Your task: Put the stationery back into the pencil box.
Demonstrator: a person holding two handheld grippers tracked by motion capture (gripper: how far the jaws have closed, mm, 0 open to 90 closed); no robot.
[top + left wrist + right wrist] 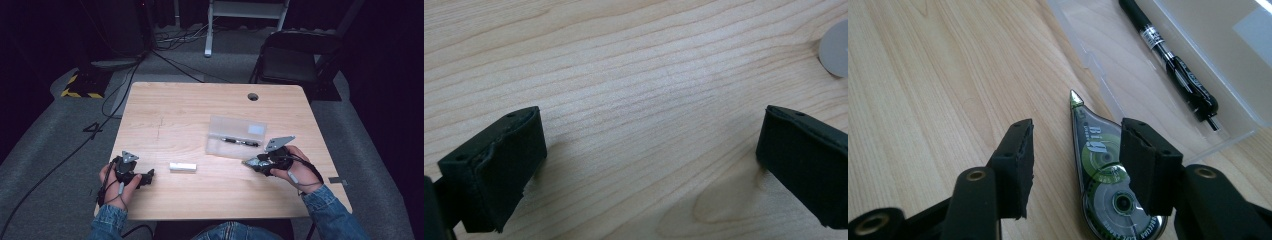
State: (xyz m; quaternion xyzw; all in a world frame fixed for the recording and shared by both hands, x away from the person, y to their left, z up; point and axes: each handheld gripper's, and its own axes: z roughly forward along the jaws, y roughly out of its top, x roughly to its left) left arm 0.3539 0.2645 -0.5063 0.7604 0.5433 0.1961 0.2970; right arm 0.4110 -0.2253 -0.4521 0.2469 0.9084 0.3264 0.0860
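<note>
Right gripper (1075,150) jaws apart, straddling the correction tape dispenser (1105,175) flat on the table (175,115); far pad near or on its edge, near pad clear. Clear case (236,136) with black pen (1170,55) just beyond. Left gripper (649,150) jaws wide over bare wood at near left. White eraser (182,167) between the two.

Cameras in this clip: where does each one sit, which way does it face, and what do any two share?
High view: above the table, looking forward and down; both forearms, left gripper.
Left gripper view: close over bare wood; its open jaws.
Right gripper view: right gripper over a correction tape.
Shared: high and right views show the clear case, pen.
</note>
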